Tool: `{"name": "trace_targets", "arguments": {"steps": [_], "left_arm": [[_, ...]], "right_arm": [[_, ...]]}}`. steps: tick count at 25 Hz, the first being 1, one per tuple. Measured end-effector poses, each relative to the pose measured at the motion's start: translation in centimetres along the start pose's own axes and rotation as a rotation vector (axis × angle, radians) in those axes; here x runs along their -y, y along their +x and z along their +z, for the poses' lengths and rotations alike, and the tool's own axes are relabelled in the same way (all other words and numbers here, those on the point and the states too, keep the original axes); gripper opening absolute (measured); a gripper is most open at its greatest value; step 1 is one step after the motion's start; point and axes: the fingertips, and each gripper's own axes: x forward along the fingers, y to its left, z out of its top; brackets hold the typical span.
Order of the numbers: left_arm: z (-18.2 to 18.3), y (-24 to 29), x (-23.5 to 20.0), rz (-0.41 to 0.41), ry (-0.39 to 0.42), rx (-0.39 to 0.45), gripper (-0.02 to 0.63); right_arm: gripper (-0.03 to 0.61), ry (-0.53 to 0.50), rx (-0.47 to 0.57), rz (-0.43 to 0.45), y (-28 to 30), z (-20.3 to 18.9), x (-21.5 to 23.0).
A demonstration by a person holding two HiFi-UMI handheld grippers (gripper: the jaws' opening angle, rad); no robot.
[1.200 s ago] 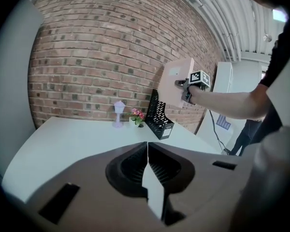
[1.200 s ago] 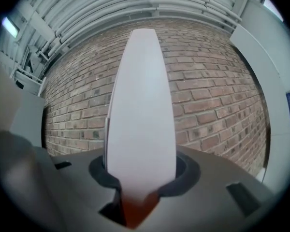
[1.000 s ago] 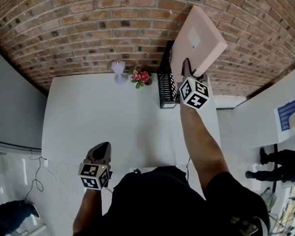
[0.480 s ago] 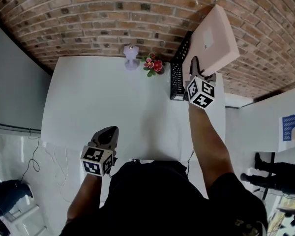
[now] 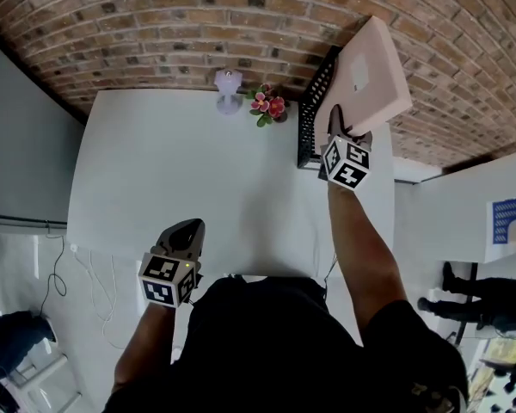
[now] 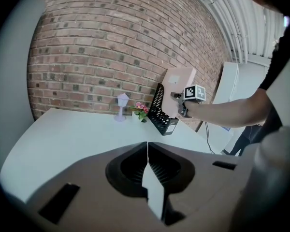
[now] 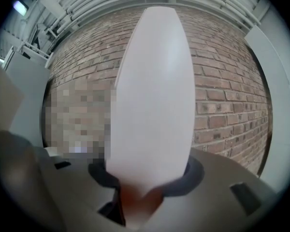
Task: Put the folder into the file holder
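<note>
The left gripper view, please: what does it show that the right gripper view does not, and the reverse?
Only the left gripper view shows the table, lamp, flowers, file holder and the shut, empty left gripper. Only the right gripper view shows how the right gripper grips: jaws closing, folder between them. Both show the folder and brick wall.

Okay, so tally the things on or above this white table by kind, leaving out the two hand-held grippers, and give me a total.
Pink folder: 1
Black file holder: 1
Flower bunch: 1
Small lilac lamp: 1
Total: 4
</note>
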Motion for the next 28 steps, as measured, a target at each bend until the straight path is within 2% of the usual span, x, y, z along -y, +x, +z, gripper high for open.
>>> {"name": "trace_targets", "arguments": {"steps": [10, 18, 28], "left_arm": [[-0.1, -0.1, 0.3, 0.009, 0.004, -0.011, 0.006], [0.2, 0.2, 0.8, 0.011, 0.02, -0.026, 0.006], [1.1, 0.4, 1.2, 0.002, 0.046, -0.01, 0.006]], "right_arm": [[0.229, -0.075, -0.155, 0.018, 0.2, -5.6, -0.2], [0.25, -0.078, -0.325, 0.075, 0.0, -10.3, -0.9], [0.265, -0.104, -0.378, 0.121, -2.0, -10.3, -1.4]]}}
